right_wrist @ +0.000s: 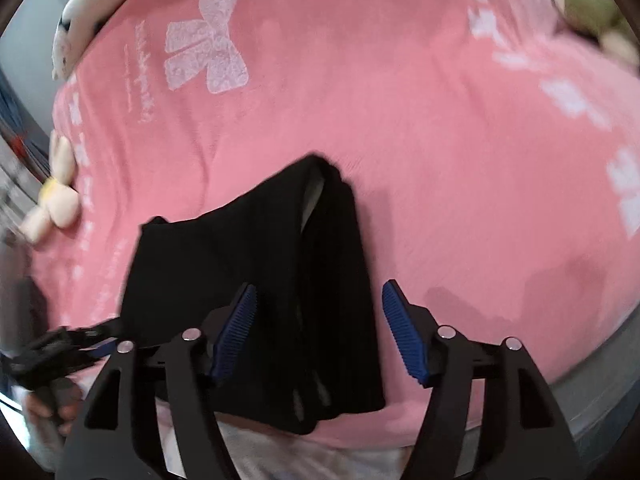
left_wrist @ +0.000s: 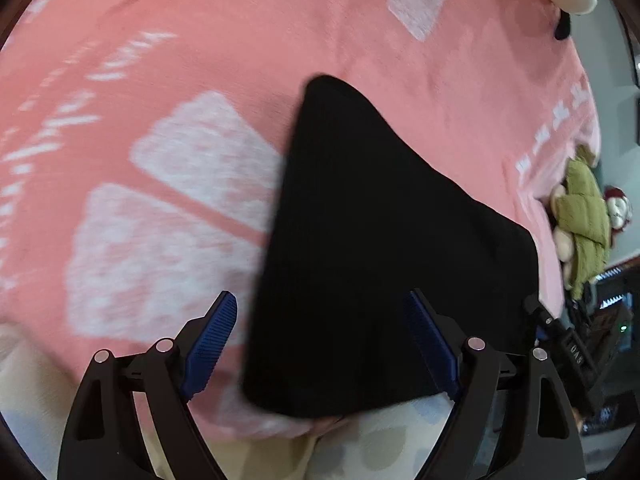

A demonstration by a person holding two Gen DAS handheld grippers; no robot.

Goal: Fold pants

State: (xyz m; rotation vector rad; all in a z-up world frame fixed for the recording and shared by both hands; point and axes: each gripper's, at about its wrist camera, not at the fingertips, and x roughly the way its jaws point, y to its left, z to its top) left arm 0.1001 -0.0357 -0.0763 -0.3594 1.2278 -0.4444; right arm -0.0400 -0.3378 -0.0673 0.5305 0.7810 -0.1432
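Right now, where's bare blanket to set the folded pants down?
Free: the pink blanket right of the black pants, out to the white flower prints, and the stretch beyond them up to the white bow print. Crowded: the edges, with a cream plush toy on the left and a green-clad doll.

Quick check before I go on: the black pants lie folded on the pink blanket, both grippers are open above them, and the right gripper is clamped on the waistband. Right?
Not quite. The right gripper is not clamped on anything: the right wrist view shows its blue pads spread apart over the black pants. The rest holds: the pants lie folded on the pink blanket, and the left gripper is open too.
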